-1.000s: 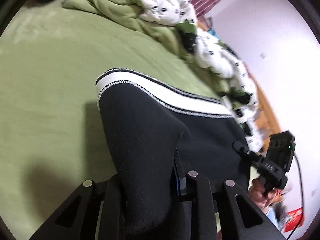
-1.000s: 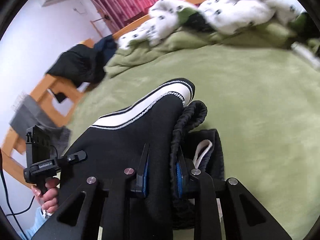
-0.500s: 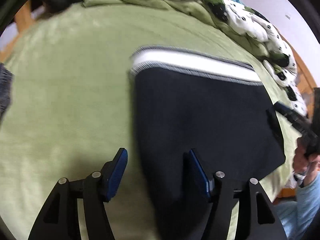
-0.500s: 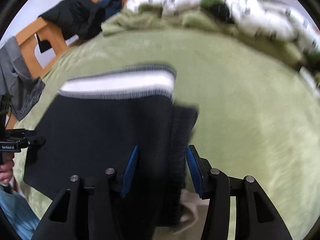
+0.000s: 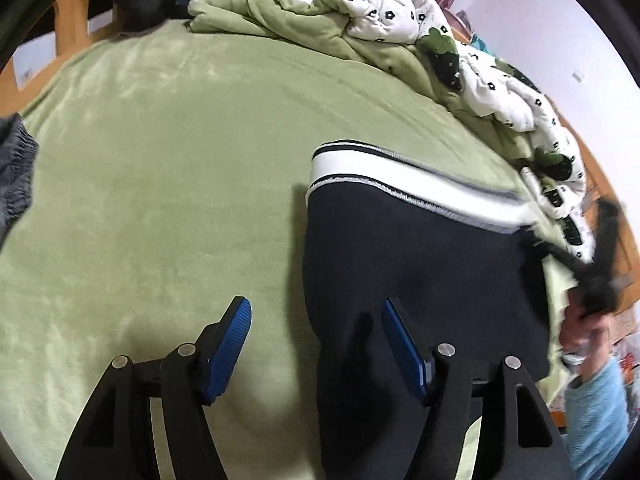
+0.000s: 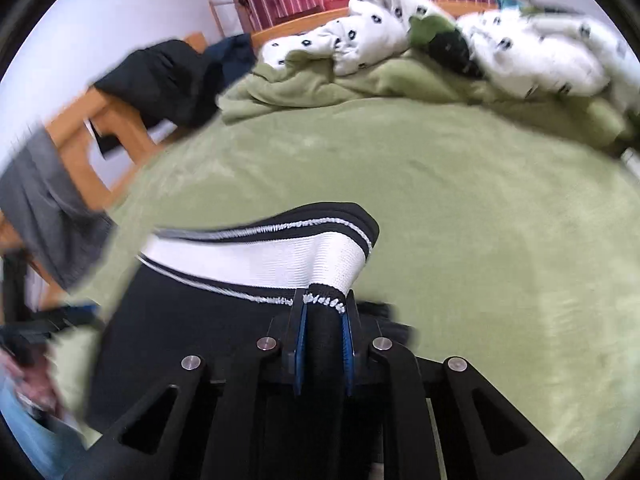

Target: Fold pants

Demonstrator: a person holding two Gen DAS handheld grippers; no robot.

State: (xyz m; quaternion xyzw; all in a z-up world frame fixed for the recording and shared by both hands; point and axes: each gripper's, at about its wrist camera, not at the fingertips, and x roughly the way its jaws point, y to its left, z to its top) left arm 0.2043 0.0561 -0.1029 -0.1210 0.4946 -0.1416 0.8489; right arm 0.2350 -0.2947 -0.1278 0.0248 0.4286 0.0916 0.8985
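I find the black pants (image 5: 420, 272) lying folded on the green bedspread (image 5: 160, 160). My left gripper (image 5: 316, 344) stands apart, straddling the near left edge of the cloth without pressing it. My right gripper (image 6: 324, 320) has just closed and clamps the corner by the white waistband (image 6: 272, 256); that view is blurred, so the grip looks firm only as far as I can judge.

black pants (image 5: 420, 264), white-striped, folded on bed.
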